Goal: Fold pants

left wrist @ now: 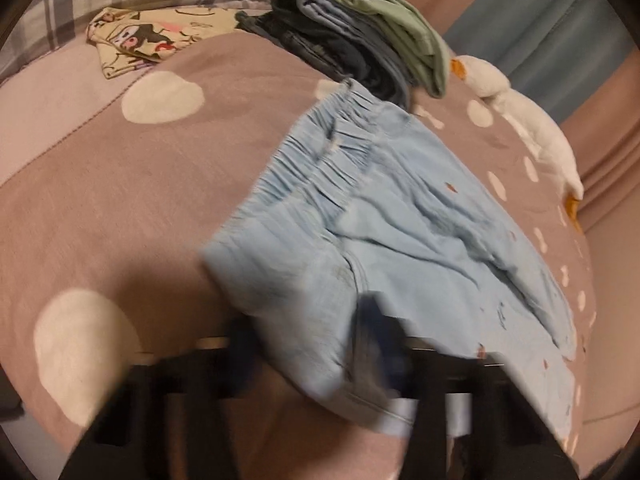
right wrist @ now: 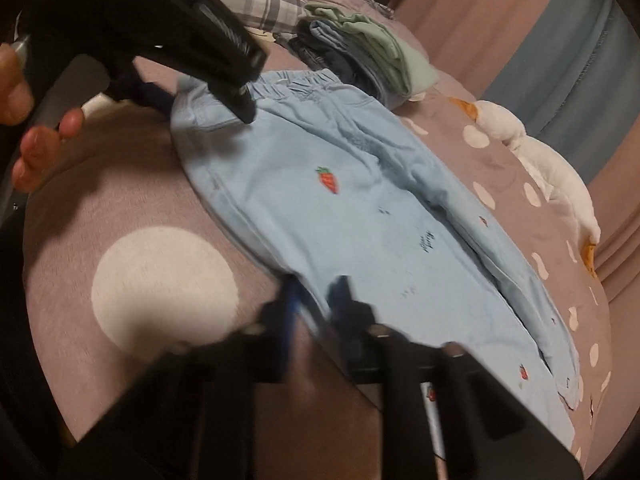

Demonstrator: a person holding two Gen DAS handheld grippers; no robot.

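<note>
Pants (right wrist: 344, 208), pale blue with a small carrot motif (right wrist: 328, 179), lie spread on the dotted bed cover (right wrist: 160, 280), elastic waistband at the far end. Left hand-held gripper (left wrist: 312, 344) is clenched on the near waist corner, fabric bunched between blurred fingers. Right hand-held gripper (right wrist: 314, 296) pinches the near side edge further down the leg. Beyond the waistband sits a stack of folded clothes (left wrist: 360, 36), with a white plush toy (left wrist: 520, 120) to the right. Both grippers' fingertips are smeared.
</note>
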